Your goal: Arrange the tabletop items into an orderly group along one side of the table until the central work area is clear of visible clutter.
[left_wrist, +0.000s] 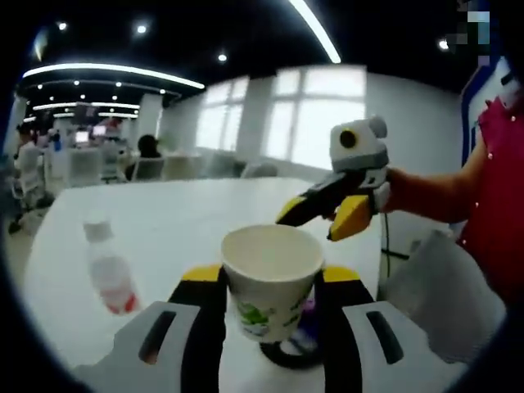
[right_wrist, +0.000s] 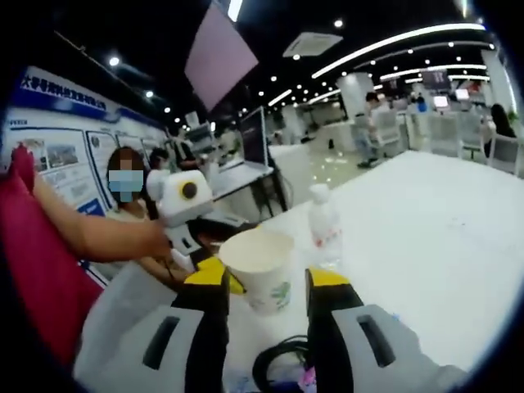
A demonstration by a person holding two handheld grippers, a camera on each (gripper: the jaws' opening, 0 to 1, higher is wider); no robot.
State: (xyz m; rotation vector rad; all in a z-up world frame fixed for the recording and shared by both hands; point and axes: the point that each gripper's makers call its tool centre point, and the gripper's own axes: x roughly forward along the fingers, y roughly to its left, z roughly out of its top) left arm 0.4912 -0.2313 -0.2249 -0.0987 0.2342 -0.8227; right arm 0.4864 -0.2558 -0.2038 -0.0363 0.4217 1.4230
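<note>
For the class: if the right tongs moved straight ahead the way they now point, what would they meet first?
Most likely the paper cup, which stands just ahead between the jaws of the right tongs. The water bottle lies beyond it, though depth is uncertain.

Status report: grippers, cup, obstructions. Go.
Left gripper jaws clamped on paper cup, lifted over the table. Right gripper open, hovering beyond the cup. Bottle and a dark cable coil on table nearby.

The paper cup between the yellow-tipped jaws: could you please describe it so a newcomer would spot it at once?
Start at the big white table. At its near edge, the left gripper has its jaws on either side of a paper cup. Unlike the capped plastic bottle nearby, it is open-topped, white and printed with green.
</note>
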